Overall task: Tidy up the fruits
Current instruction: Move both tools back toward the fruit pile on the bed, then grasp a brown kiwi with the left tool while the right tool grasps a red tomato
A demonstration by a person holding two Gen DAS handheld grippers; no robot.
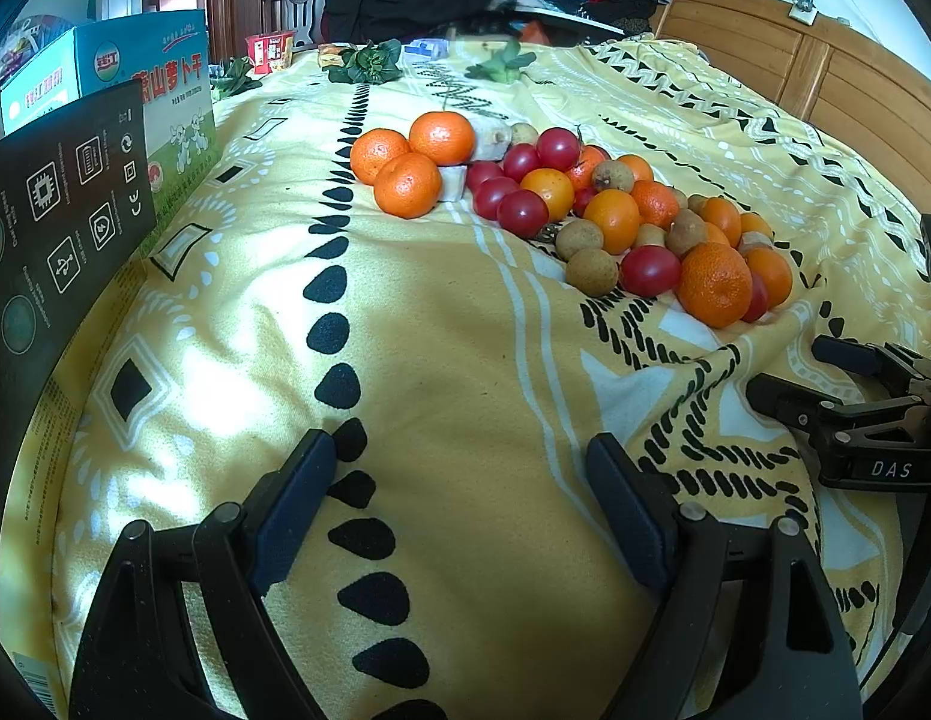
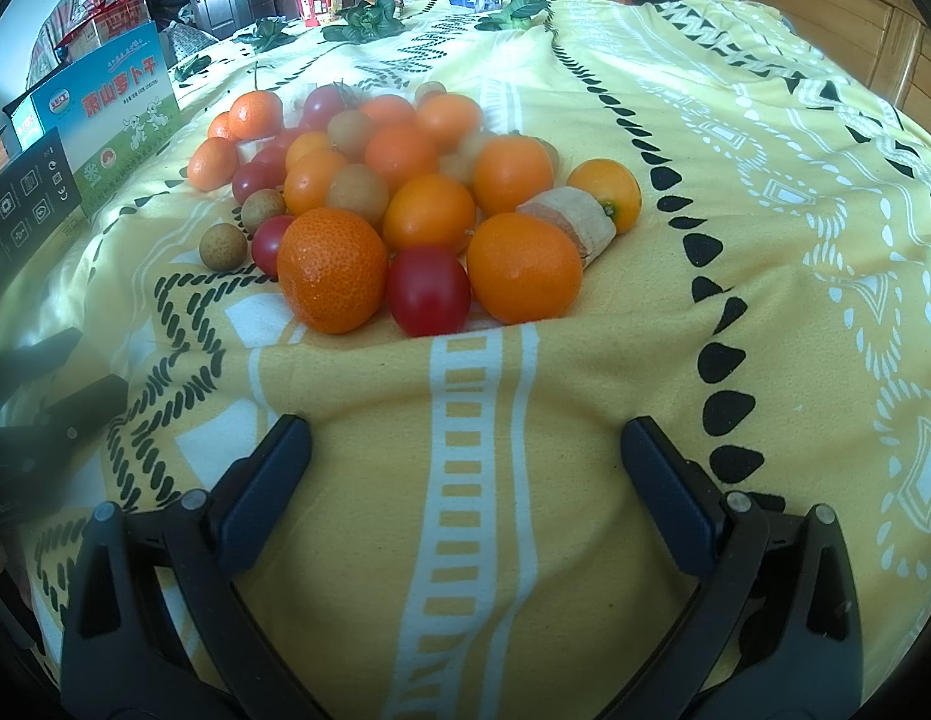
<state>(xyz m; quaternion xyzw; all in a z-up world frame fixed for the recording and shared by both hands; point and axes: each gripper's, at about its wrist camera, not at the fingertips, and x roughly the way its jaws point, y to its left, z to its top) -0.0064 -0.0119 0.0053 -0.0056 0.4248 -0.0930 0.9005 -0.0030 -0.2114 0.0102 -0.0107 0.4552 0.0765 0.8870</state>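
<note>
A blue and white box (image 1: pixel 114 69) is standing at the left edge of the bed. It is showing big red Chinese words, 萧山萝卜干, above a drawing of two white rabbits on green grass. A round red logo is sitting near its top. The smaller print on it is too tiny to read.

A black box (image 1: pixel 57 222) is leaning just in front of it. It is showing white picture signs: a chip, a shield, a USB mark and a CE mark.

The right gripper (image 1: pixel 849 396) is carrying the white letters DAS.
</note>
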